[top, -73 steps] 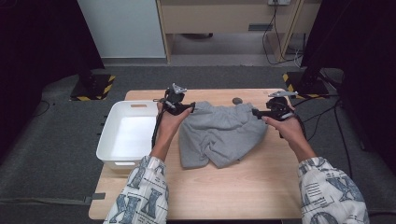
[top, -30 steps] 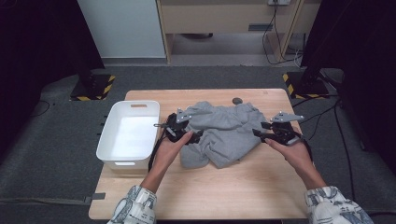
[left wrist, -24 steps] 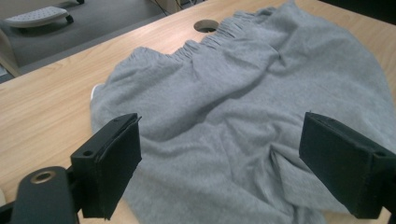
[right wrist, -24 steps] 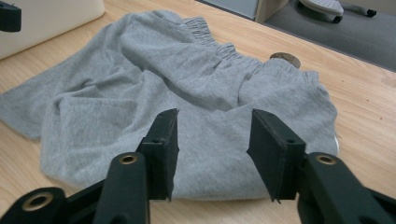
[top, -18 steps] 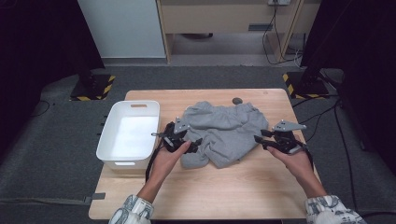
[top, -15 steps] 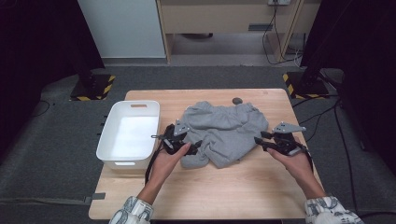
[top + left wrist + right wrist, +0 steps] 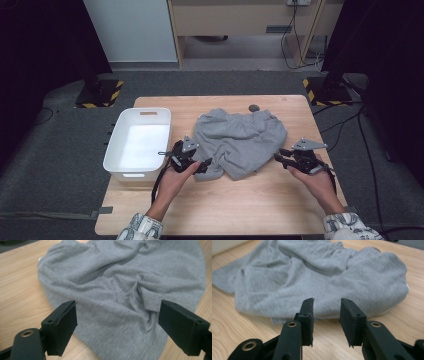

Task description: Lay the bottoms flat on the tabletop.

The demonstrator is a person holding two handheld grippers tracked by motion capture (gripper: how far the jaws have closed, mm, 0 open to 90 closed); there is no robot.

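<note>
One grey garment lies crumpled; long axis diag, near-left to far-right.

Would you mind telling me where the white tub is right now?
In the high view, the white tub sits at the table's left edge, just left of the left gripper and the grey garment.

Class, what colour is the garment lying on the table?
Grey garment, clearest in the left gripper view.
</note>
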